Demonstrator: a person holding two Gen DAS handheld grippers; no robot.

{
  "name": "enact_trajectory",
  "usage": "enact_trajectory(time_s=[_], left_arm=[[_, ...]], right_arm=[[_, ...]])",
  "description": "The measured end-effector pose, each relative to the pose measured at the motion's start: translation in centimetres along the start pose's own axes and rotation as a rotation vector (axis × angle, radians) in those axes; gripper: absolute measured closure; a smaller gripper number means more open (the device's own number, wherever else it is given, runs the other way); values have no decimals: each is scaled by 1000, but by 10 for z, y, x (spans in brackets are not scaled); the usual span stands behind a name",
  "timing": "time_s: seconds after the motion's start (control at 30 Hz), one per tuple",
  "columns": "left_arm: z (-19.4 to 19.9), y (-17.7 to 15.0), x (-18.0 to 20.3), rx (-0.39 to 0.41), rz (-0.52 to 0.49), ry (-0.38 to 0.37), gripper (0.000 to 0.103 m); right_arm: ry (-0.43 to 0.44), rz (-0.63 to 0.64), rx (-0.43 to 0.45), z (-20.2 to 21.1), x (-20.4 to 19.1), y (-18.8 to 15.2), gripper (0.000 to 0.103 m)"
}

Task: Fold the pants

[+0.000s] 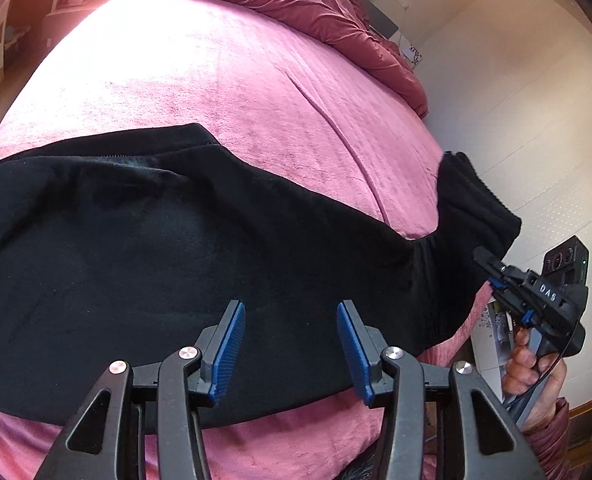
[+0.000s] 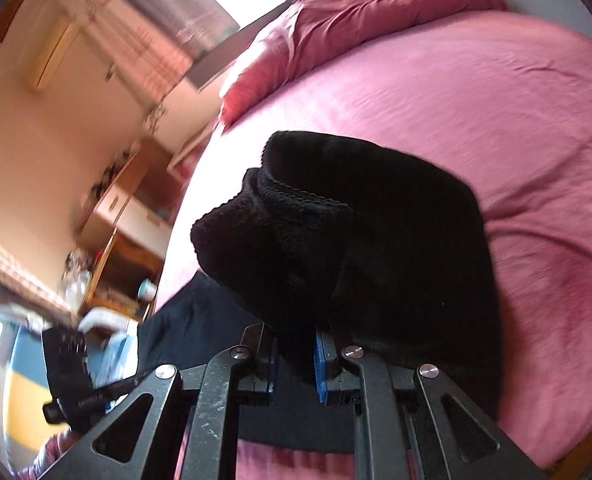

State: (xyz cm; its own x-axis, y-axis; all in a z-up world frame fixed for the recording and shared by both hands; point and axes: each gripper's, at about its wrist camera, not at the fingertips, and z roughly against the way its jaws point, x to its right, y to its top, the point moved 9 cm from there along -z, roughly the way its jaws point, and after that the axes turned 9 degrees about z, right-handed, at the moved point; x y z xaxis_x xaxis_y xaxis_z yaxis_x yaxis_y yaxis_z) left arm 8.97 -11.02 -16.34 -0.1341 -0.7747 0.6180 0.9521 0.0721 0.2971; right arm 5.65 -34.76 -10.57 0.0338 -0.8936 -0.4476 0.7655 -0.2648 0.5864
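Note:
Black pants (image 1: pixel 144 240) lie spread across the pink bed (image 1: pixel 216 80). My left gripper (image 1: pixel 292 344) hovers over their near edge, open, with its blue pads wide apart and nothing between them. To the right, a hand (image 1: pixel 532 364) holds my right gripper (image 1: pixel 492 276), which is shut on the ribbed end of the pants (image 1: pixel 476 208) and lifts it off the bed's side. In the right wrist view the black fabric (image 2: pixel 336 240) bunches up from between the shut fingers of the right gripper (image 2: pixel 296 356) and hides the pads' tips.
A crumpled red duvet (image 1: pixel 324 12) lies at the head of the bed. The bed's right edge drops to a light floor (image 1: pixel 536 120). Wooden furniture (image 2: pixel 128 192) and a window stand beyond the bed in the blurred right wrist view.

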Motion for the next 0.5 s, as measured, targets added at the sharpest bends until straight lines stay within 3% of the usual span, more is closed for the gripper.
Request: enact_trajectory(time_s=[0.13, 0.3, 0.5], left_arm=[[-4, 0, -3, -21, 39, -39, 55], [-12, 4, -5, -49, 98, -90, 55], [-23, 8, -8, -97, 214, -182, 54]], right_arm=[[32, 59, -106, -41, -31, -31, 88], [10, 142, -222, -83, -50, -70, 88], [-33, 257, -270, -105, -64, -87, 80]])
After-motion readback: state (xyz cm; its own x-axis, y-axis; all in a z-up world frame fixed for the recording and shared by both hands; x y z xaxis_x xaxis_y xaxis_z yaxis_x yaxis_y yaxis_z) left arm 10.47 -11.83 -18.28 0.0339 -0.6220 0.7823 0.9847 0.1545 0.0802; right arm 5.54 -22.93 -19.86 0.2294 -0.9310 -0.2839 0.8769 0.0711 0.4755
